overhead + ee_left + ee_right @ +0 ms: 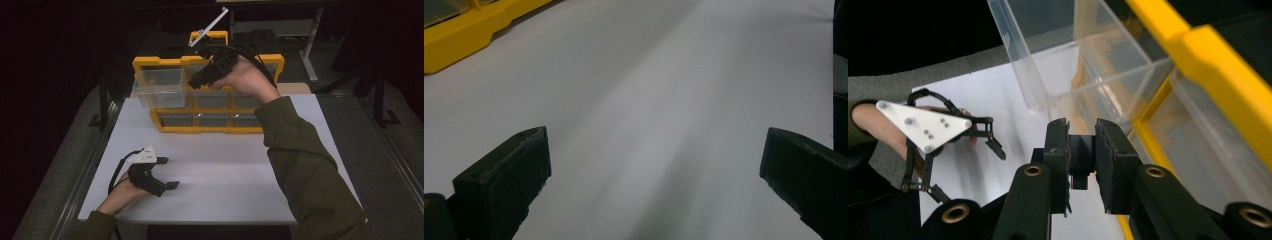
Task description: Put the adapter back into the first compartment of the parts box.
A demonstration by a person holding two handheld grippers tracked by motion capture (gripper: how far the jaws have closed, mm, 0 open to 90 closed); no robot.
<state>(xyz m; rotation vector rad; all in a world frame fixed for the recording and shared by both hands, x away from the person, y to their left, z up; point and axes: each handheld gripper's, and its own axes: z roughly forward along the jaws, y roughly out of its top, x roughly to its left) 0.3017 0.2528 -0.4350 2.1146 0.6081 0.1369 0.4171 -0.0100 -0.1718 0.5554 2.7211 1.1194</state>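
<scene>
A yellow organizer (145, 63) with clear drawers stands at the back of the white table (225, 170). Its upper-left drawer (159, 85) is pulled far out and looks empty. My right gripper (193, 84) is held up just right of that drawer, in front of the top row. In the right gripper view its jaws (1081, 135) are shut on a small black part (1081, 167), with the drawer (1048, 50) just beyond. My left gripper (171, 172) rests low at the front left of the table, jaws wide open (654, 160) with nothing between them.
The organizer's base (454, 42) lies far ahead and to the left of the left gripper. Dark floor surrounds the table, and a metal rail (87, 165) runs along its left side. A desk leg (311, 50) stands behind at the right.
</scene>
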